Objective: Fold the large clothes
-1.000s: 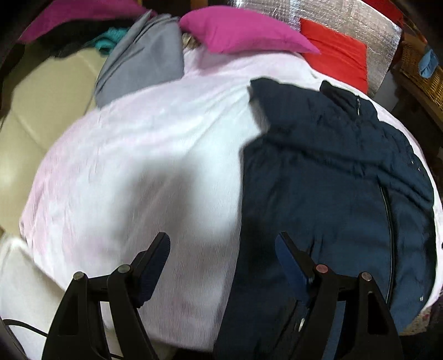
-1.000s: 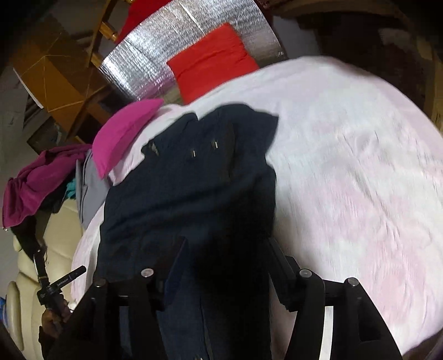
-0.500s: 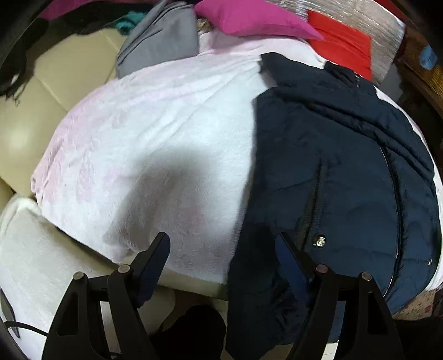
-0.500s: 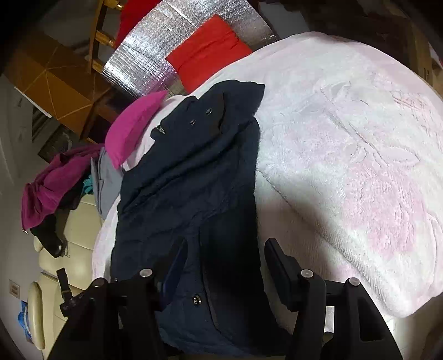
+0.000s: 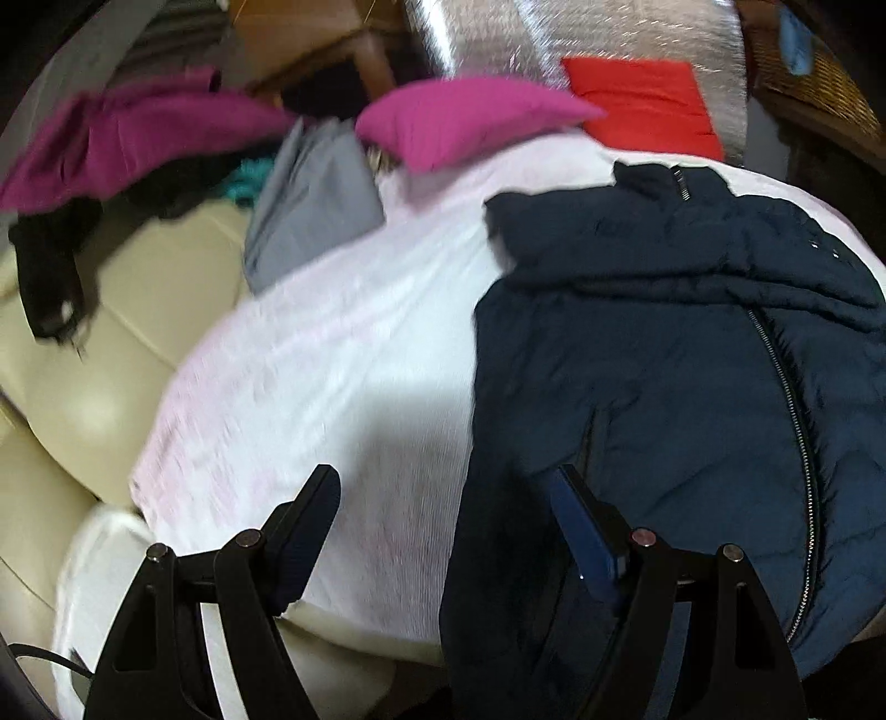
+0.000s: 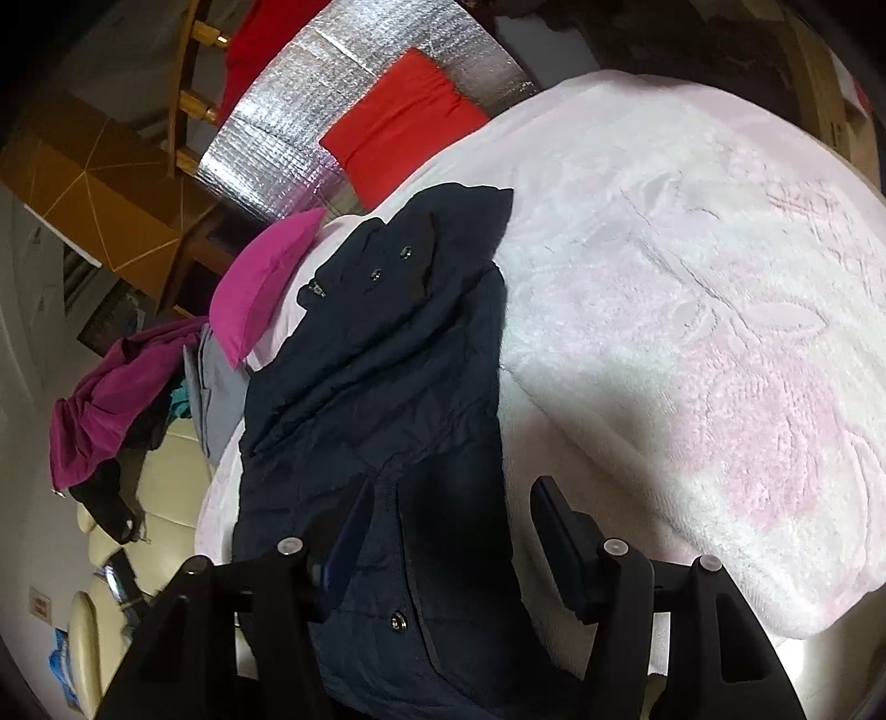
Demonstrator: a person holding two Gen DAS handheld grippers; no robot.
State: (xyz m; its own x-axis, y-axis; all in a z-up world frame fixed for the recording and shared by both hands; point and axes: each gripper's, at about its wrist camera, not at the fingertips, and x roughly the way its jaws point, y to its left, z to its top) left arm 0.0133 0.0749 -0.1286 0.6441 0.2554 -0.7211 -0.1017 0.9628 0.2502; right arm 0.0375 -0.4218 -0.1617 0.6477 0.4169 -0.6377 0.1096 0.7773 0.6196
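Observation:
A navy padded jacket (image 5: 664,360) lies spread on a pale pink blanket (image 5: 332,360), zip facing up and collar at the far end. My left gripper (image 5: 446,476) hovers open over the jacket's left edge near the hem; one finger is above the blanket, the other above the jacket. In the right wrist view the jacket (image 6: 376,399) runs away from me with its snap buttons showing. My right gripper (image 6: 454,487) is open above the jacket's right hem edge. Fabric lies below its jaws, and the pads do not press on it.
A magenta pillow (image 5: 470,116), a red cushion (image 5: 648,99) and a silver foil mat (image 5: 498,33) lie at the far end. A grey garment (image 5: 310,205) and a magenta garment (image 5: 127,138) are piled on the cream sofa (image 5: 83,387) at left. Right of the jacket the blanket (image 6: 720,332) is bare.
The left wrist view has swung upward and sideways, now taking in more of the far clutter. The right gripper drew back toward the jacket's hem earlier, then held still. Both grippers stay open.

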